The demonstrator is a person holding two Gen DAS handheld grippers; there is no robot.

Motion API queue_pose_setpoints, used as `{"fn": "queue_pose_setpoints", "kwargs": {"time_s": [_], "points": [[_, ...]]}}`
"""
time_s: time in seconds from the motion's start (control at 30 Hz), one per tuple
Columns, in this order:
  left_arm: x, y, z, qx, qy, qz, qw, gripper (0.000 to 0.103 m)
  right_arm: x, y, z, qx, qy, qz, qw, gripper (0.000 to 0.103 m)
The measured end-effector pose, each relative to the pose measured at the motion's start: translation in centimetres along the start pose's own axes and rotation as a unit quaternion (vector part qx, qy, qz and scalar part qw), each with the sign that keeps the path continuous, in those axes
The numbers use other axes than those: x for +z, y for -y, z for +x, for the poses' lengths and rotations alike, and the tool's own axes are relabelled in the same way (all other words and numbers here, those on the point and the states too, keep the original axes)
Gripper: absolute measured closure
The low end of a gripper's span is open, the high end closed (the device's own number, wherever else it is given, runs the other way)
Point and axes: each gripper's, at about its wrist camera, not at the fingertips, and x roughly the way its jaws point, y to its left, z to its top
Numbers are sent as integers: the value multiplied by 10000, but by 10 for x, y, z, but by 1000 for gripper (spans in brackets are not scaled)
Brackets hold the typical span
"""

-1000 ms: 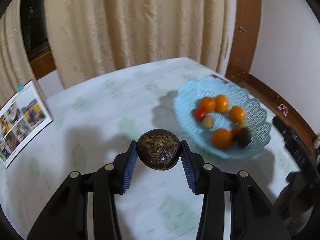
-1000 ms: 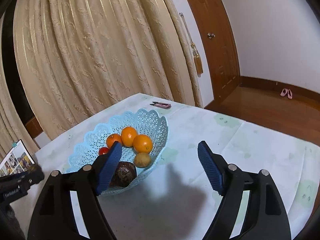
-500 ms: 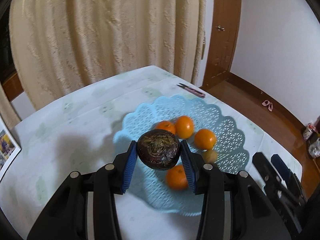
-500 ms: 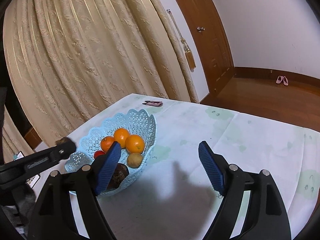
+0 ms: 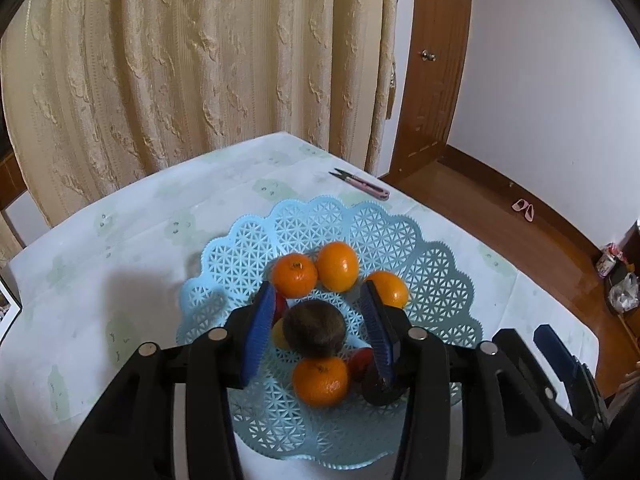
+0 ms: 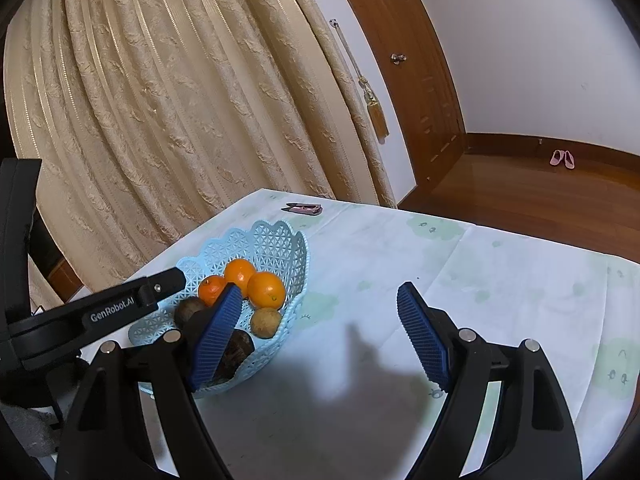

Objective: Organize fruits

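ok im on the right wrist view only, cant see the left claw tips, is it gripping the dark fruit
Observer: No, the left claw is opening; the dark fruit sits between its pads, gaps both sides.
Operator: how many oranges, i count three
Observer: Four; one more orange lies at the near side of the basket.
Operator: anything red
Observer: A red fruit beside that orange.

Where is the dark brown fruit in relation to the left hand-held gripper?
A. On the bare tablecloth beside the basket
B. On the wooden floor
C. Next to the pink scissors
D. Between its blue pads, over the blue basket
D: the dark brown fruit sits between the opening pads of the left hand-held gripper, over the blue basket.
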Motion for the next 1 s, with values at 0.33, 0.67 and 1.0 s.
{"fn": "queue_pose_setpoints", "kwargs": {"time_s": [0.33, 0.67, 1.0], "points": [[-2, -10, -9, 400, 165, -25, 9991, 22, 0, 0, 0, 19, 32, 16, 10000, 22], [-5, -9, -23, 629, 322, 98, 9975, 19, 0, 1, 0, 52, -1, 31, 10000, 21], [-11, -16, -33, 909, 367, 173, 9950, 13, -2, -2, 0, 275, -65, 5, 9996, 8]]}}
